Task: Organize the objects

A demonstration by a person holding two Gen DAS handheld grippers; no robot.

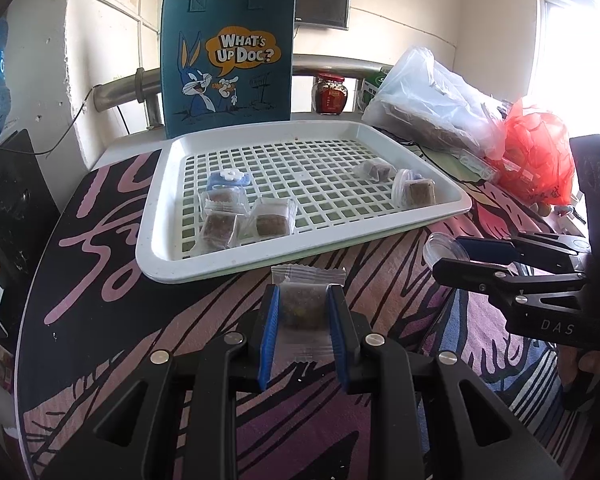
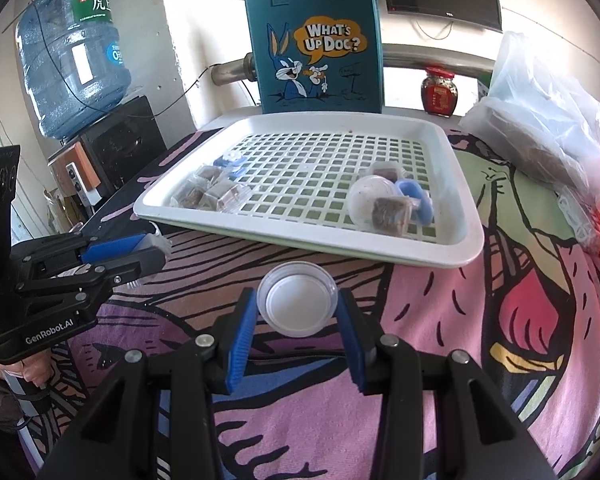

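Observation:
My left gripper (image 1: 303, 300) is shut on a clear packet with a brown cube (image 1: 302, 308), held just above the cloth in front of the white slotted tray (image 1: 260, 264). My right gripper (image 2: 298, 306) is shut on a small clear round cup (image 2: 297, 302), also in front of the tray (image 2: 380, 256). The cup shows at the right gripper's tips in the left wrist view (image 1: 444, 245). On the tray lie several brown cube packets (image 1: 240, 220), a blue lid (image 1: 228, 179) at its left, and a clear cup with a cube (image 2: 374, 204) beside blue lids (image 2: 414, 194) at its right.
A teal cartoon bag (image 1: 226, 60) stands behind the tray. A red-lidded jar (image 2: 439, 90), clear plastic bags (image 2: 548, 116) and a red bag (image 1: 536, 152) sit at the right. A water jug (image 2: 70, 56) on a speaker stands at the left. A patterned cloth (image 2: 500, 300) covers the table.

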